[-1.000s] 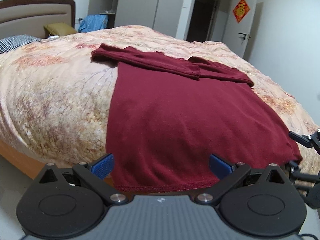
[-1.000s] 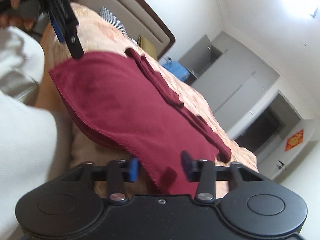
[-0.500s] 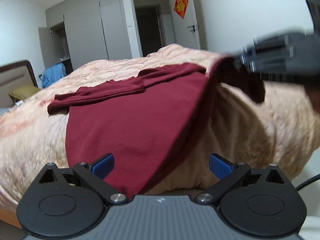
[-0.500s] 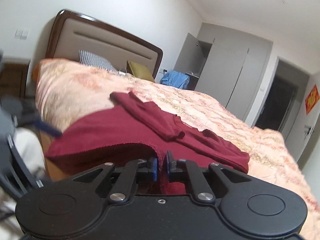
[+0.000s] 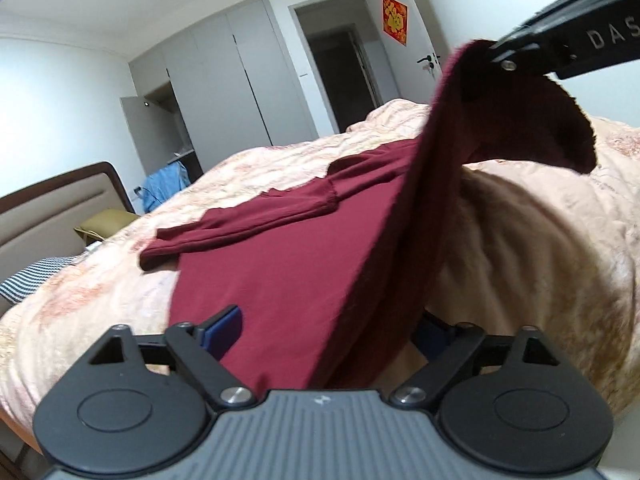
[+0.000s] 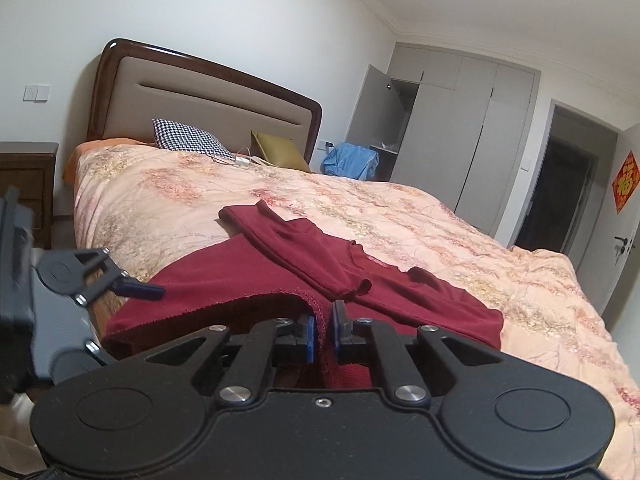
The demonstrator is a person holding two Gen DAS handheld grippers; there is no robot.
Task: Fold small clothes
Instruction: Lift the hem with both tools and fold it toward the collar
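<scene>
A dark red long-sleeved top (image 5: 296, 248) lies on the bed, sleeves folded across its far end (image 6: 304, 248). My right gripper (image 6: 323, 332) is shut on the top's near hem corner and holds it lifted; it shows at the upper right of the left wrist view (image 5: 496, 46) with the cloth hanging from it. My left gripper (image 5: 328, 328) is open with the other hem corner lying between its fingers; its right finger is partly hidden by cloth. It shows at the left of the right wrist view (image 6: 132, 288).
The bed (image 6: 460, 240) has a peach floral quilt, a checked pillow (image 6: 188, 138) and a yellow cushion (image 6: 278, 152) by the headboard. A wooden nightstand (image 6: 26, 184) stands left. Grey wardrobes (image 6: 460, 132) and a doorway lie beyond.
My right gripper closed on the hem corner and lifted it higher. My left gripper moved in so that the other hem corner lies between its open fingers.
</scene>
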